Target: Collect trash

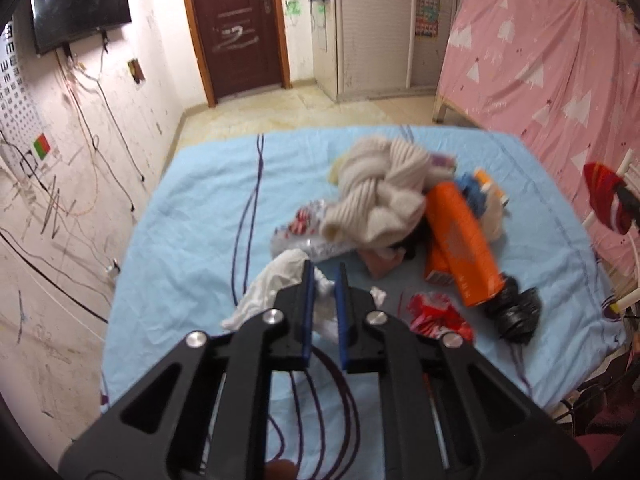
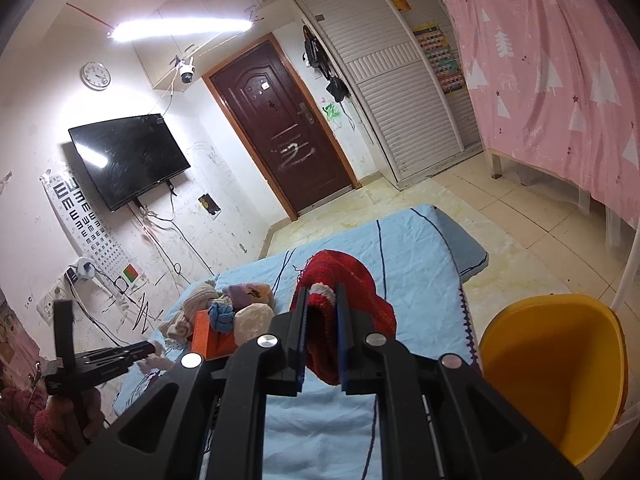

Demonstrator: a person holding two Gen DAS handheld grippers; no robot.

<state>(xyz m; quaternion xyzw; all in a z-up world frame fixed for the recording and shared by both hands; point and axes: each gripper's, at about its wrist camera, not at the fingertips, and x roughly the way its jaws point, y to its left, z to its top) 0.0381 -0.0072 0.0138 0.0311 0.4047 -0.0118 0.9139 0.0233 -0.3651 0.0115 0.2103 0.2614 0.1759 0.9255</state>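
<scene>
On the light blue bed sheet (image 1: 180, 220), my left gripper (image 1: 325, 268) is shut on a crumpled white tissue (image 1: 272, 284), which bulges out to the left of its blue pads. Beyond it lies a pile: a clear red-printed wrapper (image 1: 308, 236), a tall orange box (image 1: 460, 240), a red and white wrapper (image 1: 436, 312) and a crumpled black bag (image 1: 516, 308). My right gripper (image 2: 323, 290) is shut on a red knitted piece with a white tip (image 2: 360, 292), held above the bed.
A beige knitted cloth (image 1: 384, 192) lies on top of the pile. A yellow bin (image 2: 560, 380) stands at the bed's right side. A pink curtain (image 1: 540, 60) hangs on the right. The left wall carries cables (image 1: 92, 148) and a TV (image 2: 128, 160).
</scene>
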